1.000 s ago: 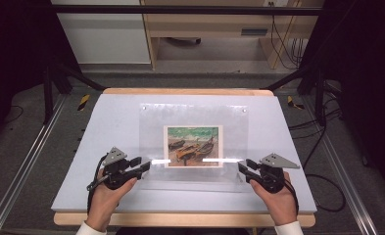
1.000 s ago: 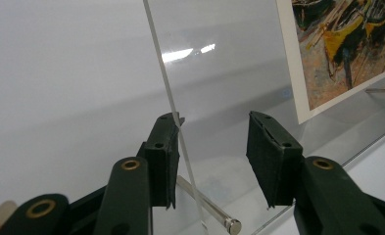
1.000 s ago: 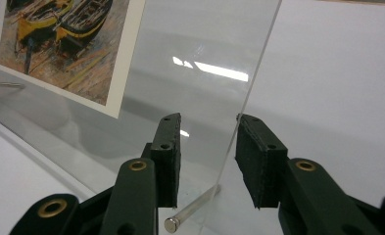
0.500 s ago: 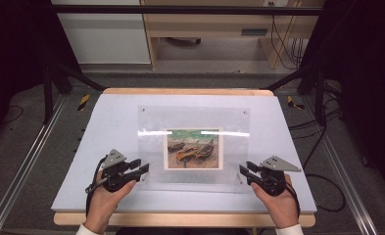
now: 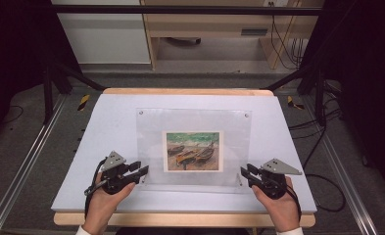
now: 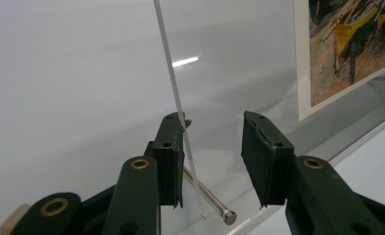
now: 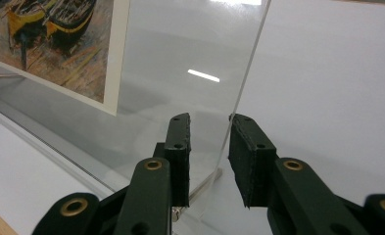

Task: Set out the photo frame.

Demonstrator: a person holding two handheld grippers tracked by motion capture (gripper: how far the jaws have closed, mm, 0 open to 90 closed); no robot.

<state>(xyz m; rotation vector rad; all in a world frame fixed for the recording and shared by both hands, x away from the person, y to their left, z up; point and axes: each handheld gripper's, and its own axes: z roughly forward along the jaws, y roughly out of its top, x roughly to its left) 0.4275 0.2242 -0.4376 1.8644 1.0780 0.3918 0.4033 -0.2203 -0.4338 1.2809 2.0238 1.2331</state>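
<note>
A clear acrylic sheet point(image 5: 195, 122) with a printed painting of boats point(image 5: 193, 151) on it stands tilted over the white board. In the high view my left gripper point(image 5: 143, 171) is at its near left corner and my right gripper point(image 5: 244, 172) at its near right corner. In the left gripper view the jaws point(image 6: 213, 142) stand open and the sheet's edge point(image 6: 173, 83) runs along the left pad. A metal pin point(image 6: 209, 198) lies below it. In the right gripper view the jaws point(image 7: 208, 132) stand open, with the sheet's edge point(image 7: 251, 63) at the right pad.
The white board point(image 5: 107, 127) lies on a wooden table whose front edge point(image 5: 180, 219) is near the hands. Black stand legs point(image 5: 48, 88) flank the table, and cables point(image 5: 327, 147) trail on the floor at right. A wooden cabinet point(image 5: 214, 24) stands behind.
The bright glint along the sheet's free edge has swung from near the grippers to the far side, and the print now shows in full. Both hands have stayed at the near corners.
</note>
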